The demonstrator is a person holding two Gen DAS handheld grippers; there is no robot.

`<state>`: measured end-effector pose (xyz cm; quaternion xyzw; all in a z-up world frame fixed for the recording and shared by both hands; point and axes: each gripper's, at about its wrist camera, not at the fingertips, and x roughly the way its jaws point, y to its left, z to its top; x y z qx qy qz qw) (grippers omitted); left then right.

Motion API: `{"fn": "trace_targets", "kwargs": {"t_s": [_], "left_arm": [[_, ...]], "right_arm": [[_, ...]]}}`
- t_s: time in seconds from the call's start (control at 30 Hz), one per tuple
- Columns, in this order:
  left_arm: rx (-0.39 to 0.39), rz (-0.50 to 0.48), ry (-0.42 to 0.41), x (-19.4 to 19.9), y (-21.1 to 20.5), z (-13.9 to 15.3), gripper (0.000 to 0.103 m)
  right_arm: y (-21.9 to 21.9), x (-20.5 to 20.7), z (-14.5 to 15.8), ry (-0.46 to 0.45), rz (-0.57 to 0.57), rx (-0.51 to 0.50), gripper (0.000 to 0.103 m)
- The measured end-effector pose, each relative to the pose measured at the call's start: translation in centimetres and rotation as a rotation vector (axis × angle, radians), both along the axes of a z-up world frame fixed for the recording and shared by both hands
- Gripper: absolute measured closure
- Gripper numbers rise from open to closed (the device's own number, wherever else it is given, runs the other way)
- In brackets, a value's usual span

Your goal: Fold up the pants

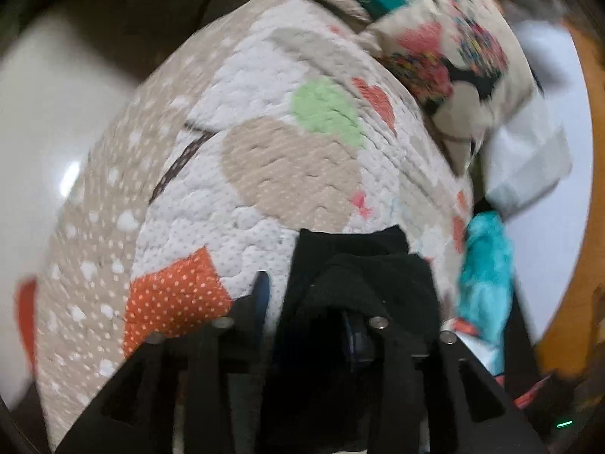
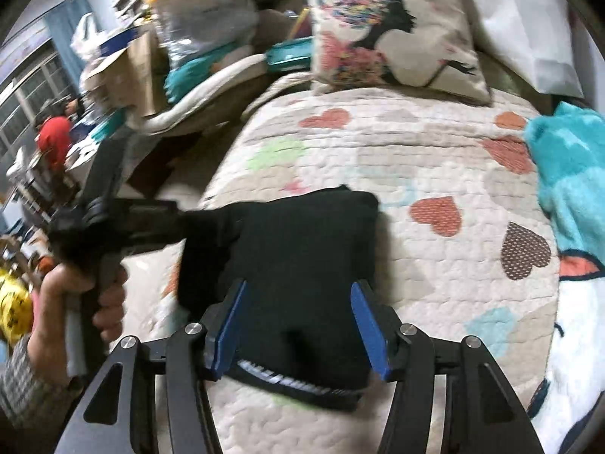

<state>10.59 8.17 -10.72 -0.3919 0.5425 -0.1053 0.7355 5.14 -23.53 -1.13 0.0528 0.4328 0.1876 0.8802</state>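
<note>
Right gripper (image 2: 298, 325), blue-padded, jaws spread wide, hovering over the near edge of the black soft knit pants (image 2: 302, 265), nothing pinched between the pads. Folded into a thick bundle, lying on the white quilted bedspread with coloured hearts (image 2: 435, 174). White-lettered waistband strip (image 2: 291, 376) at the bundle's near end, right under the open fingers. Long axis of the bundle running near to far, away from the right gripper, slightly angled left.

At the bundle's left side: left gripper (image 2: 196, 219), black, held in the person's left hand (image 2: 106, 295), appearing closed on a fold of the pants' left edge. Left wrist view backs this up: black fabric (image 1: 363, 283) bunched over one finger and hiding the tips, so grip judged as closed on cloth, not fully seen.

Judgement: bundle sits straight ahead of and below the right fingers, left gripper already on it, so right gripper is free for pressing or the next fold.

Beyond the pants: cream printed cushion with a woman's silhouette (image 2: 389, 34) at the far end. Right of the pants: turquoise fluffy blanket (image 2: 571, 174), well apart.
</note>
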Motion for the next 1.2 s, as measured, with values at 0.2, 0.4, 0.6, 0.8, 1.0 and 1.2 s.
{"fn": "trace_targets", "kwargs": {"t_s": [0.2, 0.4, 0.6, 0.8, 1.0, 1.2], "left_arm": [[-0.072, 0.029, 0.036, -0.5, 1.3, -0.4, 0.070], [-0.035, -0.056, 0.042, -1.2, 1.9, 0.6, 0.063], [0.102, 0.008, -0.098, -2.6, 4.0, 3.6, 0.061], [0.123, -0.077, -0.164, -2.3, -0.5, 4.1, 0.059], [0.161, -0.139, -0.164, -4.5, -3.4, 2.8, 0.051], [0.137, -0.119, -0.154, -5.0, -4.7, 1.8, 0.050]], "right_arm": [[0.0, 0.8, -1.8, 0.044, -0.043, 0.010, 0.041], [-0.6, 1.7, -2.5, 0.052, -0.055, 0.023, 0.040], [0.3, 2.3, -5.3, 0.101, -0.034, -0.035, 0.038], [-0.8, 2.4, -6.5, 0.130, -0.077, 0.021, 0.028], [-1.1, 2.5, -6.6, 0.135, -0.093, -0.019, 0.022], [-0.5, 3.7, -4.1, 0.137, -0.035, -0.014, 0.022]]}}
